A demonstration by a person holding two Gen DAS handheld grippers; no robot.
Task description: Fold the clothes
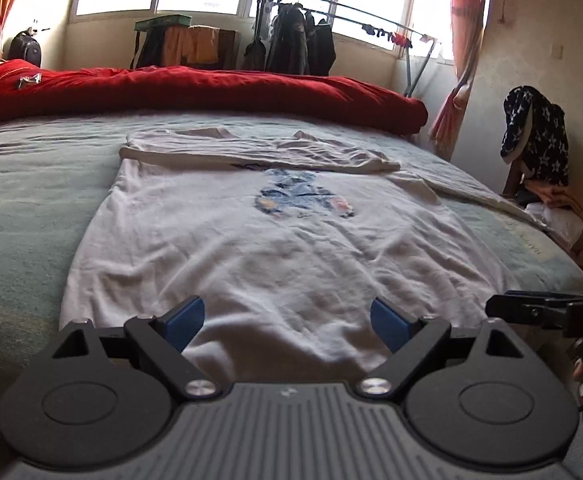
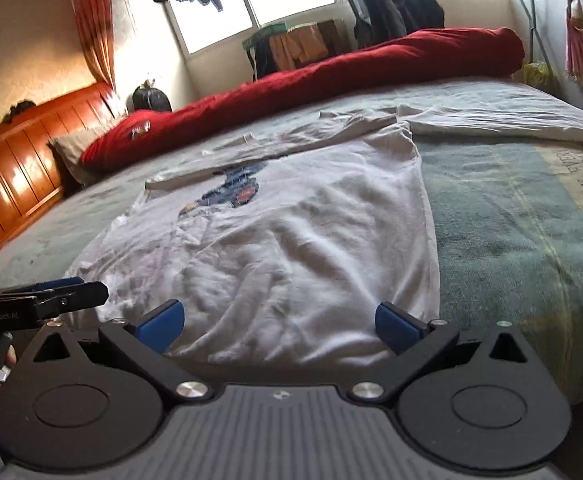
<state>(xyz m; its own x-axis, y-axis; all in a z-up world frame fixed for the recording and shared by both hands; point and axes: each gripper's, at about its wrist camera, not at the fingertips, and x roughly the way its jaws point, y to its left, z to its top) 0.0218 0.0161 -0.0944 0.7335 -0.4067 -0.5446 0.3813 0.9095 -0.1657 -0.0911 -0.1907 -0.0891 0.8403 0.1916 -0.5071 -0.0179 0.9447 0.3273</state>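
The shirt [image 1: 275, 240] lies flat on the bed [image 1: 23, 208], top strip already folded over at 12 o'clock. Both tongs, left [image 1: 287, 324] and right [image 2: 277, 326], stand spread and empty over the hem at 6 o'clock. Pinch each hem corner squarely, then lift evenly.

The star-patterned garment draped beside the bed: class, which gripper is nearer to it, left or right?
Right. The right gripper hovers over the white T-shirt's hem on the side toward the star-patterned garment; the left gripper is farther along that hem.
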